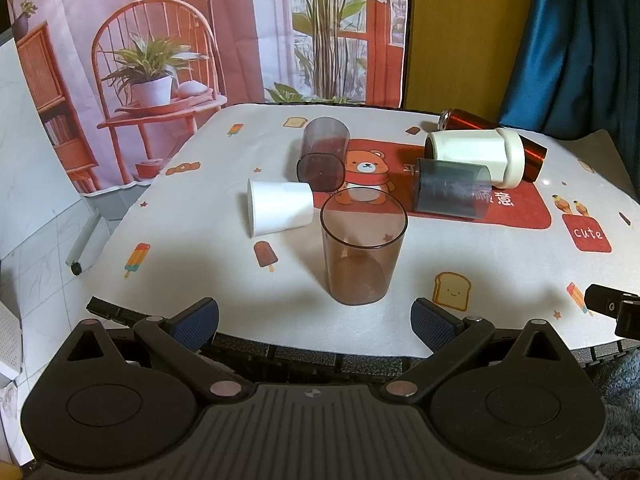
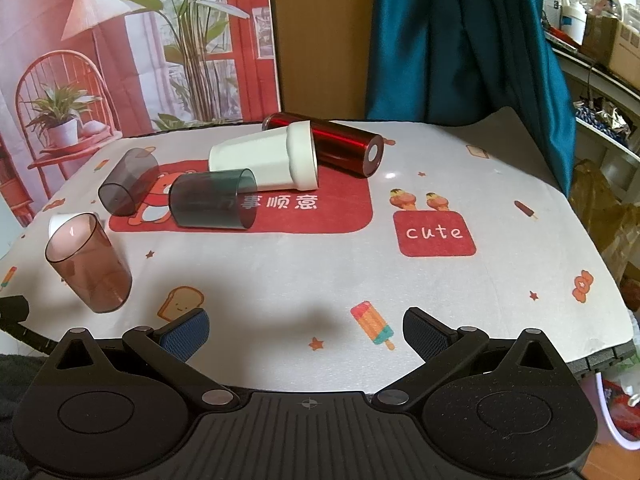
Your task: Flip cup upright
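A brown see-through cup (image 1: 362,248) stands upright near the table's front edge; it also shows in the right wrist view (image 2: 88,260). Lying on their sides behind it are a small white cup (image 1: 280,206), a purple-grey cup (image 1: 323,154) (image 2: 128,188), a dark grey cup (image 1: 452,190) (image 2: 214,199), a large white cup (image 1: 476,156) (image 2: 266,160) and a shiny red cylinder (image 1: 496,138) (image 2: 340,144). My left gripper (image 1: 315,320) is open and empty just in front of the brown cup. My right gripper (image 2: 306,332) is open and empty over the front edge.
The table (image 2: 500,280) has a white printed cloth with a red bear mat (image 2: 320,212). A printed backdrop (image 1: 160,40) hangs behind, and a teal curtain (image 2: 460,40) hangs at the back right. Cluttered shelves (image 2: 600,80) stand at the right.
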Action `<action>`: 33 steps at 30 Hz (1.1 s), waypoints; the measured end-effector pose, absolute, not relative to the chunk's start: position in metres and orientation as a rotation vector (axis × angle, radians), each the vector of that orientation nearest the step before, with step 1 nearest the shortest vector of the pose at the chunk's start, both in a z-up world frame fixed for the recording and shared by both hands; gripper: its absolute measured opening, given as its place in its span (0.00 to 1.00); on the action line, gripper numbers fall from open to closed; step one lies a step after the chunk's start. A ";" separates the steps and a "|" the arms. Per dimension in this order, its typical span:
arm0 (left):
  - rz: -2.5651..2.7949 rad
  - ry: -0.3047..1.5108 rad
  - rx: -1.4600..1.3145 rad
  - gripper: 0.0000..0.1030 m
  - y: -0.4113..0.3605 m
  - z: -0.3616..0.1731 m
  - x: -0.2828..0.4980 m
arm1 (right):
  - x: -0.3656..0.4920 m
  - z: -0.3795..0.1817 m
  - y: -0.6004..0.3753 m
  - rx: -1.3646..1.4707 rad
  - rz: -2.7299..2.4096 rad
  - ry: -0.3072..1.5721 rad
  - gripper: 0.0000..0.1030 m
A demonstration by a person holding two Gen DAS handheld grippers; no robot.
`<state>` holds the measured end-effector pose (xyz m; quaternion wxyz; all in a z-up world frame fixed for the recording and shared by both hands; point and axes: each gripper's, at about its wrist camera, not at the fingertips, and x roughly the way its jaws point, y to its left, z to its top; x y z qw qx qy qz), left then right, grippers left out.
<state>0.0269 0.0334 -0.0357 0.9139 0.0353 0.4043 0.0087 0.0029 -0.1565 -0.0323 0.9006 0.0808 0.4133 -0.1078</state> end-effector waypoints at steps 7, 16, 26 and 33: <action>0.019 0.833 0.070 1.00 0.034 -0.036 0.027 | 0.003 -0.032 -0.158 0.171 -0.230 0.854 1.00; 0.022 0.835 0.067 1.00 0.034 -0.037 0.028 | 0.003 -0.033 -0.157 0.172 -0.231 0.857 1.00; 0.027 0.839 0.062 1.00 0.035 -0.037 0.028 | 0.003 -0.035 -0.157 0.174 -0.231 0.862 1.00; 0.029 0.833 0.053 1.00 0.036 -0.036 0.028 | 0.003 -0.035 -0.157 0.174 -0.231 0.863 1.00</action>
